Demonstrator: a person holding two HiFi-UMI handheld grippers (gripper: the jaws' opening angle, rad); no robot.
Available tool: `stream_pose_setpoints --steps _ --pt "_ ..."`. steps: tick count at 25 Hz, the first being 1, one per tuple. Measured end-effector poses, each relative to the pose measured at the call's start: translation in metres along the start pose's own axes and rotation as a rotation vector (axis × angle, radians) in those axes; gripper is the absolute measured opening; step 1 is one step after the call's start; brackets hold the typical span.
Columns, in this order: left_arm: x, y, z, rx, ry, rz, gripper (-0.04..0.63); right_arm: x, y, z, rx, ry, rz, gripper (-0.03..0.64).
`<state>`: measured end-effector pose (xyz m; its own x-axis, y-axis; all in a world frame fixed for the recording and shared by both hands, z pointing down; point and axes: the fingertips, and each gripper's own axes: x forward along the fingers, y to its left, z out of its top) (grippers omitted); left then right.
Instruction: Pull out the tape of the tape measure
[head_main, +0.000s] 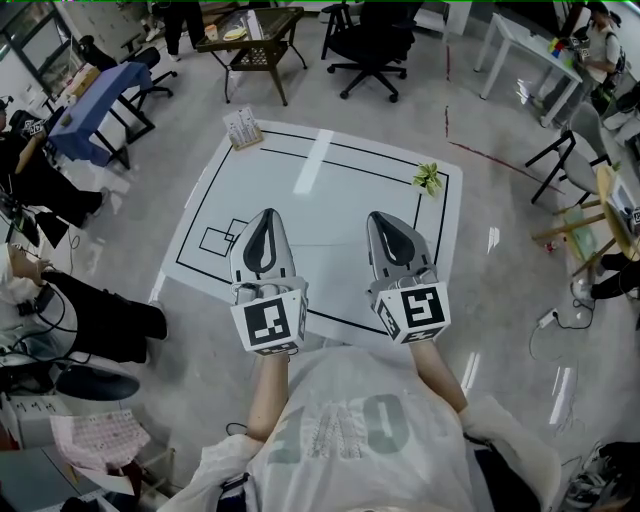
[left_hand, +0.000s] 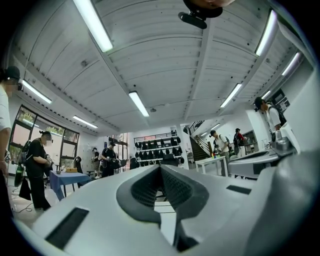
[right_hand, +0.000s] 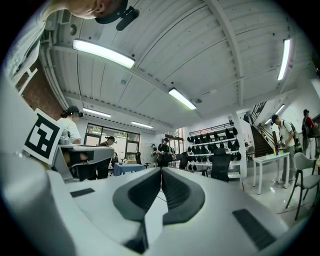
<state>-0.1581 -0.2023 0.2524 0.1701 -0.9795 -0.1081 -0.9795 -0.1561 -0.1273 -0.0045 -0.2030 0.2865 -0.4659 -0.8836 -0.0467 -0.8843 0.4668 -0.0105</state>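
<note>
My left gripper (head_main: 266, 216) and right gripper (head_main: 386, 219) are held side by side at waist height over a white floor mat (head_main: 330, 160) marked with black lines. Both are shut with nothing between the jaws. In the left gripper view the left gripper (left_hand: 161, 169) has its dark pads pressed together and faces across the room; the right gripper (right_hand: 161, 172) looks the same in the right gripper view. A small yellow-green object (head_main: 429, 178) lies at the mat's far right corner; I cannot tell what it is. No tape measure is clearly visible.
A small pale ribbed object (head_main: 242, 128) sits at the mat's far left corner. A black office chair (head_main: 372, 45) and a dark table (head_main: 255, 35) stand beyond the mat. A blue-covered table (head_main: 95, 100) and seated people are at the left; a wooden stand (head_main: 590, 220) and cables are at the right.
</note>
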Motion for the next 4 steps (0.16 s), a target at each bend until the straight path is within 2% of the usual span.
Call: stream_pose_setpoints --steps 4 --pt "-0.0021 0.0028 -0.0028 0.003 0.005 0.008 0.026 -0.0004 0.0015 -0.0030 -0.002 0.004 0.003 0.032"
